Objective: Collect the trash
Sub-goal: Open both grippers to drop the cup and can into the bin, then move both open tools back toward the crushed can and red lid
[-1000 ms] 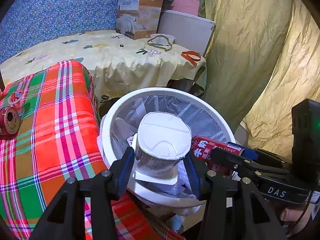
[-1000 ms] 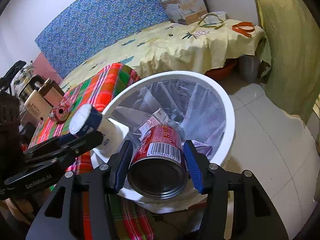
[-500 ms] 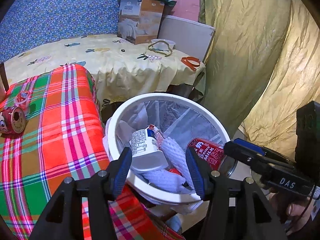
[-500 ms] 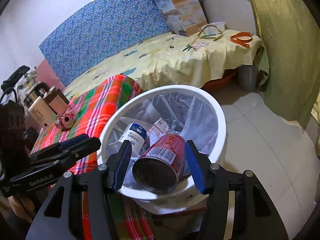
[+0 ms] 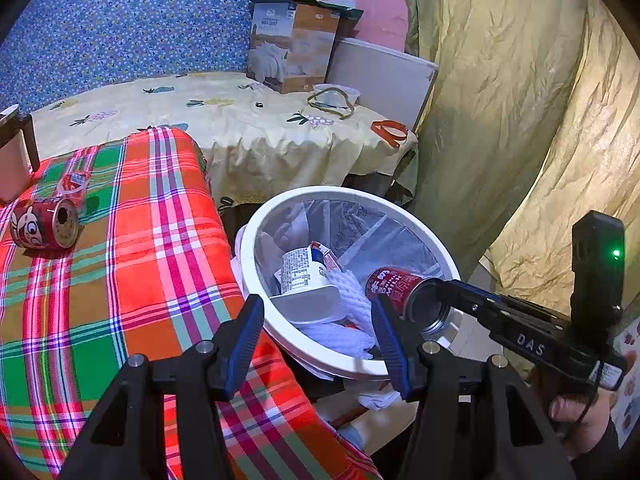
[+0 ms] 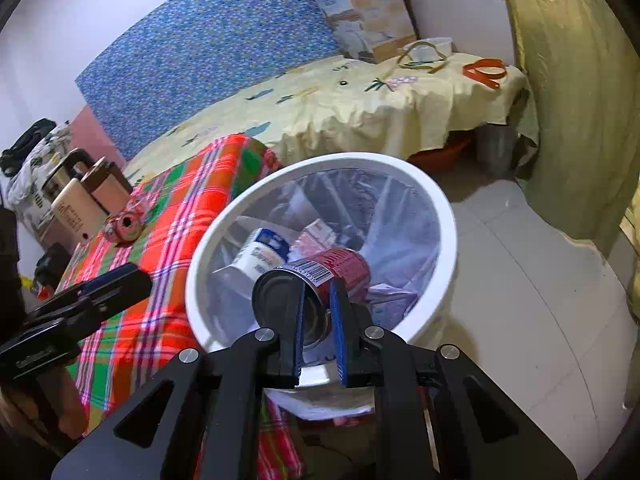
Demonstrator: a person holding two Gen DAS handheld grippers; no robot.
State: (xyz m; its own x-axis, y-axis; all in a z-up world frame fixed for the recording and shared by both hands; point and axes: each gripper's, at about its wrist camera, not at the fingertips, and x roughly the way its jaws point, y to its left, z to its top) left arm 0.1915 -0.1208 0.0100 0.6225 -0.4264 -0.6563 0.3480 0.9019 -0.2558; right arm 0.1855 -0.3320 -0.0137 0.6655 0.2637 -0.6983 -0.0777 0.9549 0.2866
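Observation:
A white bin (image 5: 348, 194) lined with a clear bag stands beside the plaid-covered surface (image 5: 140, 260). Inside it lie a white paper cup (image 5: 300, 272) on its side and a red can (image 5: 394, 286), its open end toward the near rim. My left gripper (image 5: 316, 304) hovers open and empty above the bin's near edge. Just behind the can (image 6: 344, 266), my right gripper (image 6: 317, 286) has its jaws closing to a narrow gap with nothing between them. The cup (image 6: 262, 252) rests left of the can.
Another red can (image 5: 44, 222) lies on the plaid cloth at the left, with a plastic ring beyond it. A yellow-clothed table (image 5: 240, 128) holds a carton, a bowl and an orange strap. Olive curtains (image 5: 500, 120) hang right; tiled floor (image 6: 520, 280) right of the bin.
The cup dropped from my left gripper into the bin and that hand drew back. The can left my right gripper and lies in the bin; the right jaws closed to a narrow gap.

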